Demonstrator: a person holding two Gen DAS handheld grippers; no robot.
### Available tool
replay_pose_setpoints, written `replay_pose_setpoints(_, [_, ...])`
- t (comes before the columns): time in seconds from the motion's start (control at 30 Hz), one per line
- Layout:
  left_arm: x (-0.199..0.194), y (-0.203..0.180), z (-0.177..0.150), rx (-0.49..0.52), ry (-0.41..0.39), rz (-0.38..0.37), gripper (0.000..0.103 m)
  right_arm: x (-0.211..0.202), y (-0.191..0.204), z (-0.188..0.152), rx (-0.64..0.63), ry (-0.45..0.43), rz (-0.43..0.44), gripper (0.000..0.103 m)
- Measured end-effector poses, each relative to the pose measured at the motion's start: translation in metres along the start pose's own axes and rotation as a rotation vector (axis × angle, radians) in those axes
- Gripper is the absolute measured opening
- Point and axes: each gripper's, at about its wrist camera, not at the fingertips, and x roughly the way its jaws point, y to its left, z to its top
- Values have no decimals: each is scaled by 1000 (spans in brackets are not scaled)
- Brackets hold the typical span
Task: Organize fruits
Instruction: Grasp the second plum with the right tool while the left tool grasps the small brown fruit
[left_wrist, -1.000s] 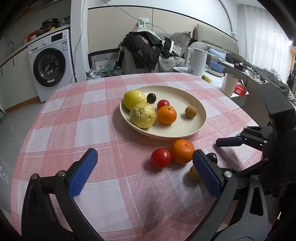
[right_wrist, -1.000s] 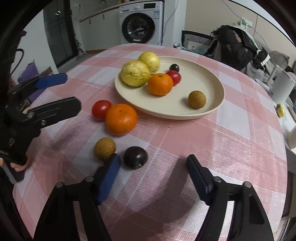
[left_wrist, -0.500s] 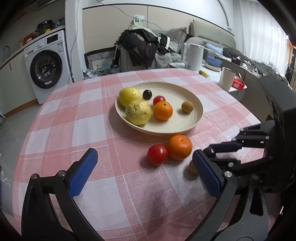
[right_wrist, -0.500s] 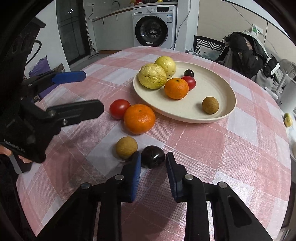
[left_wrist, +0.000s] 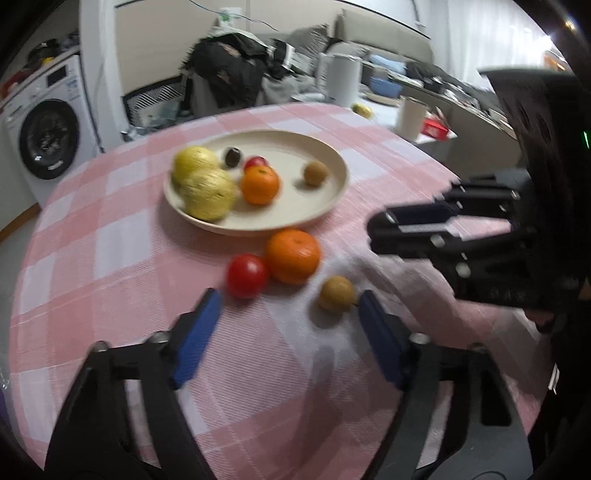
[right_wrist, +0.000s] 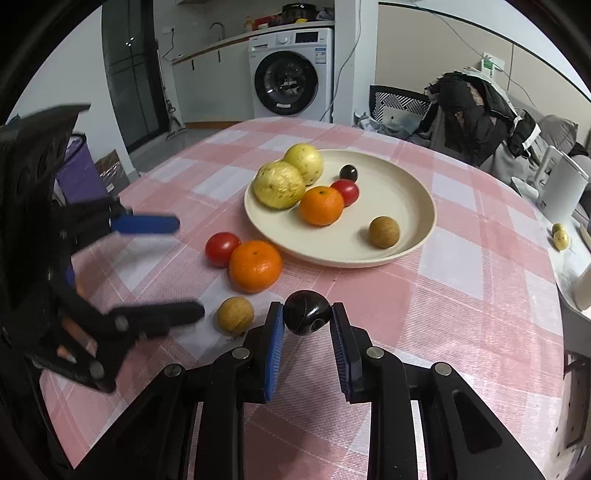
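A cream plate (right_wrist: 402, 243) (left_wrist: 325, 199) on the pink checked table holds two yellow fruits, an orange, a red tomato, a dark plum and a brown fruit. On the cloth in front of it lie a tomato (right_wrist: 222, 248) (left_wrist: 246, 275), an orange (right_wrist: 255, 266) (left_wrist: 293, 255) and a small brown fruit (right_wrist: 235, 315) (left_wrist: 337, 294). My right gripper (right_wrist: 307, 321) is shut on a dark plum (right_wrist: 306, 312), held above the cloth. My left gripper (left_wrist: 288, 314) is open and empty, just short of the loose fruits; it also shows at the left of the right wrist view (right_wrist: 173, 266).
The right gripper body (left_wrist: 480, 236) hangs at the right in the left wrist view. A washing machine (right_wrist: 291, 74) stands beyond the table. A chair with dark clothes (right_wrist: 469, 110), a white kettle (right_wrist: 565, 192) and a side table with small yellow fruits (right_wrist: 560, 236) are at the right.
My right gripper closed on the dark plum and lifted it off the cloth. My left gripper moved forward and right towards the loose fruits, staying open.
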Motion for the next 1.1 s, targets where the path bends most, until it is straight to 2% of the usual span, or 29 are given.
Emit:
replay_pose_setpoints(0.03, [2, -3, -1, 8, 16, -14, 59, -2, -1, 1, 4, -4, 1, 26])
replay_pose_setpoints(0.1, [8, -7, -3, 17, 46, -30, 44, -5, -2, 2, 11, -12, 8, 26])
replay_pose_setpoints(0.17, [14, -10, -6, 14, 81, -36, 38, -7, -3, 3, 15, -19, 12, 26])
replay_pose_setpoints(0.23, [18, -10, -8, -5, 100, -48, 37, -7, -3, 3, 14, -20, 11, 26])
replay_pose_setpoints(0.53, [26, -14, -6, -49, 85, -45, 37, -10, -6, 3, 24, -30, 6, 26])
replay_pose_setpoints(0.83, [31, -19, 1, -48, 81, -44, 37, -10, -7, 4, 23, -31, 2, 26])
replay_pose_setpoints(0.97, [33, -19, 3, -55, 71, -48, 25, -9, -8, 4, 23, -30, 4, 26])
replay_pose_setpoints(1.1, [30, -23, 2, -37, 63, -61, 24, -8, -8, 4, 21, -27, 4, 26])
